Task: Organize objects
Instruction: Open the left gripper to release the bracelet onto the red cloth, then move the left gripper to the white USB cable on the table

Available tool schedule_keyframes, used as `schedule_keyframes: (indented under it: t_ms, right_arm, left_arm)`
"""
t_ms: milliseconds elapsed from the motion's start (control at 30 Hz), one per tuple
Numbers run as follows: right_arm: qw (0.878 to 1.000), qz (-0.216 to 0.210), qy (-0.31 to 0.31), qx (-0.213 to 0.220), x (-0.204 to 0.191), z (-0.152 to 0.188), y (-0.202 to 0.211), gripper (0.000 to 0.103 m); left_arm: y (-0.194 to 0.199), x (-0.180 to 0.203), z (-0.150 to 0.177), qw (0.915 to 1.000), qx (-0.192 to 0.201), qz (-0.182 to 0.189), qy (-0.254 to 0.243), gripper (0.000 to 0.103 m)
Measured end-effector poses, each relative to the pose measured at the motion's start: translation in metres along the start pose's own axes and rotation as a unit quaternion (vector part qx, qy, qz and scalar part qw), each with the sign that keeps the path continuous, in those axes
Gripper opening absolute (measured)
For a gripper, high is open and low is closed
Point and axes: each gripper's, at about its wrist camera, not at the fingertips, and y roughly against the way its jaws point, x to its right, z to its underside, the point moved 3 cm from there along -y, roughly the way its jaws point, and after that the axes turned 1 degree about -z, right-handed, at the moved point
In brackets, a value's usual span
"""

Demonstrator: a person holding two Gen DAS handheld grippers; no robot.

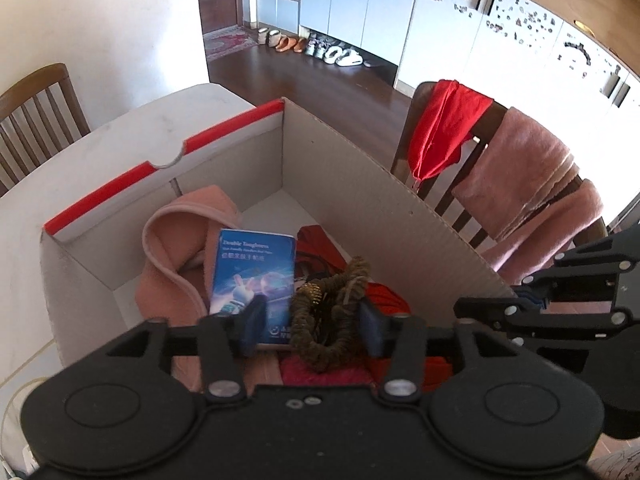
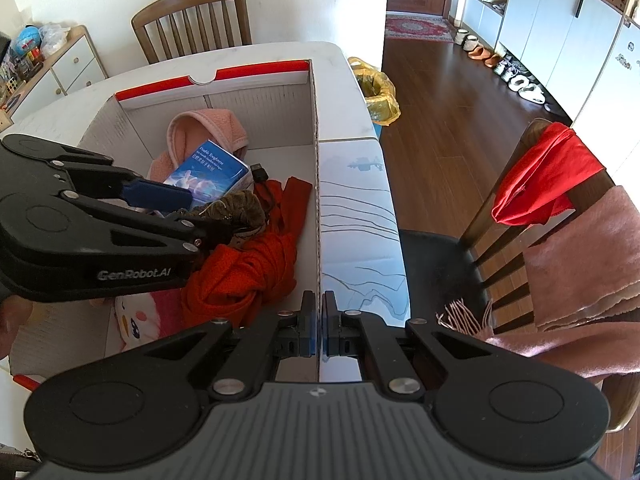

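Both wrist views look steeply down, close over the shared cardboard box (image 1: pixel 360 184) (left view from inside).

Your left gripper (image 1: pixel 308 328) hides the near ends of the blue printed packet (image 1: pixel 252 276) and the brown fuzzy coiled band (image 1: pixel 332 304). White-and-pink cartoon-face cloth (image 2: pixel 140 316) at the white corrugated cardboard box's (image 2: pixel 316 128) near wall: mostly covered. Packet print too small to read.
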Motion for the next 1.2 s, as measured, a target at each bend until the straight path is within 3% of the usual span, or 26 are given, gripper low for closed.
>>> schedule_keyframes:
  t_ms: [167, 300, 667, 900, 1200]
  right_arm:
    - [1.0, 0.0, 0.0, 0.0, 0.0, 0.0, 0.0, 0.002]
    - [1.0, 0.001, 0.001, 0.0, 0.0, 0.001, 0.0, 0.002]
    - [1.0, -0.001, -0.001, 0.0, 0.001, 0.001, 0.001, 0.002]
    - [1.0, -0.001, 0.0, -0.002, 0.001, 0.002, 0.002, 0.002]
    - [1.0, 0.005, 0.004, -0.003, -0.001, 0.003, 0.004, 0.002]
  left_arm:
    - [0.011, -0.006, 0.002, 0.9998, 0.012, 0.002, 0.017, 0.065]
    - [0.023, -0.01, 0.004, 0.9993, 0.025, -0.002, 0.026, 0.077]
    - [0.066, -0.02, 0.015, 0.9959, 0.062, -0.005, 0.066, 0.088]
    - [0.093, -0.033, 0.03, 0.9915, 0.084, -0.024, 0.096, 0.098]
    - [0.12, -0.078, 0.07, 0.9799, 0.091, -0.066, 0.165, 0.102]
